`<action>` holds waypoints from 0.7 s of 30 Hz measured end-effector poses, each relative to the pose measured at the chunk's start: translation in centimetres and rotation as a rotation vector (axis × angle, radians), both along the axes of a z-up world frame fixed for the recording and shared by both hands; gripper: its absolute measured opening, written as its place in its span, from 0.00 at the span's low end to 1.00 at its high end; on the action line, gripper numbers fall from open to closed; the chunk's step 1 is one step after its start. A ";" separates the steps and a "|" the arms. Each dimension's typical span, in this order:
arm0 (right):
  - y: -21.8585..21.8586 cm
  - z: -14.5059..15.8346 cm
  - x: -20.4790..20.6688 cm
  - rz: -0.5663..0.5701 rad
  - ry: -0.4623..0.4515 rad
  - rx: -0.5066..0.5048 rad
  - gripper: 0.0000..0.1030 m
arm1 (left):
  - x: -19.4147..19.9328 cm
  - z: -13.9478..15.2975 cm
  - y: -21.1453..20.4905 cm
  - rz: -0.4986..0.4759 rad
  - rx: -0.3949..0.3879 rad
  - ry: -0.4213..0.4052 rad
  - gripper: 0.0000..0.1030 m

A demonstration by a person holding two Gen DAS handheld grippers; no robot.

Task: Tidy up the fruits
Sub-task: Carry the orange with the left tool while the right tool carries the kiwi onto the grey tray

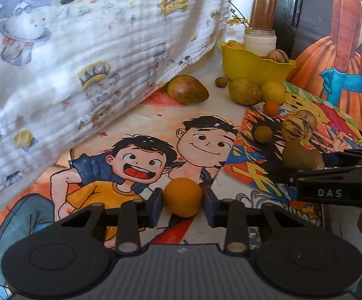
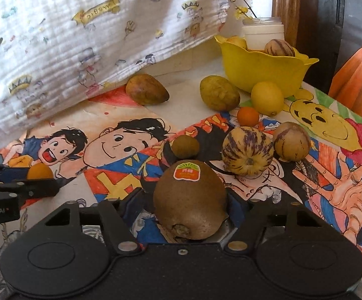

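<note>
Cloth (image 2: 85,40), one white sheet printed with small cartoon figures, hangs across the whole back left of the table. Under it lie two cartoon drawings: one of two grinning boys (image 1: 155,155) and one bright comic sheet (image 2: 268,175) overlapping its right edge. One yellow bowl (image 2: 263,72) with a wavy rim stands at the back right, just in front of one white jar (image 2: 262,33); one striped fruit (image 2: 278,47) shows over the bowl's rim and a second yellow piece behind it is only partly visible. Loose on the table in front of the bowl are eight more fruits: one brownish mango (image 2: 146,89) near the cloth's hem, one green-yellow mango (image 2: 219,92), one lemon (image 2: 267,98) just beside it, two striped melon-like fruits (image 2: 248,150) side by side, one small brown round fruit (image 2: 185,146), one tiny orange fruit (image 2: 248,116), and, in the left wrist view, one small brown nut-like ball (image 1: 221,82) left of the bowl. The right gripper (image 2: 189,200) has one kiwi (image 2: 189,200) with a sticker between its fingers, resting on the comic sheet; contact of the pads is hidden, so I cannot tell if it grips. The left gripper (image 1: 183,201) is clamped on one small orange (image 1: 183,196), both blue pads (image 1: 155,206) touching it, on the boys' drawing.
</note>
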State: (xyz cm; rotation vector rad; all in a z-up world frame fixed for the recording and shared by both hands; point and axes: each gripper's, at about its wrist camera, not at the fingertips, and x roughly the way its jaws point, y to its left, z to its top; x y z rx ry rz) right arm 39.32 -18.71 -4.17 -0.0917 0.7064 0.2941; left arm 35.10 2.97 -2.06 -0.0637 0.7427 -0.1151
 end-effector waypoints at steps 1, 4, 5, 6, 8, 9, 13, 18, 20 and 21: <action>0.0 0.0 0.0 -0.002 -0.002 -0.003 0.67 | 0.0 0.0 -0.1 -0.001 0.005 -0.003 0.36; 0.0 0.0 0.0 -0.013 -0.014 -0.014 0.56 | 0.1 0.0 -0.2 -0.002 0.012 -0.009 0.36; -0.1 0.0 0.1 -0.013 -0.013 -0.012 0.56 | 0.1 0.0 -0.2 -0.002 0.012 -0.010 0.35; -0.1 0.0 0.0 -0.012 -0.013 -0.010 0.56 | 0.2 0.0 -0.1 -0.001 0.011 -0.009 0.35; 0.0 0.0 0.0 -0.004 -0.011 -0.003 0.56 | 0.3 0.1 -0.1 0.000 0.004 -0.003 0.35; 0.0 0.1 -0.1 0.001 -0.005 0.007 0.56 | 0.4 0.1 -0.1 0.000 -0.003 0.000 0.35; -0.1 0.8 -0.8 0.017 -0.005 0.048 0.55 | 0.1 0.8 -0.2 -0.001 0.001 -0.017 0.35; -1.8 3.3 -2.8 0.010 -0.050 0.105 0.55 | -0.7 2.6 -0.6 -0.009 -0.008 -0.054 0.35; -3.2 4.3 -3.8 -0.009 -0.065 0.117 0.55 | -1.0 3.5 -1.0 -0.016 -0.014 -0.064 0.35; -3.9 4.7 -4.2 -0.018 -0.071 0.122 0.55 | -1.2 3.9 -1.2 -0.020 -0.018 -0.069 0.35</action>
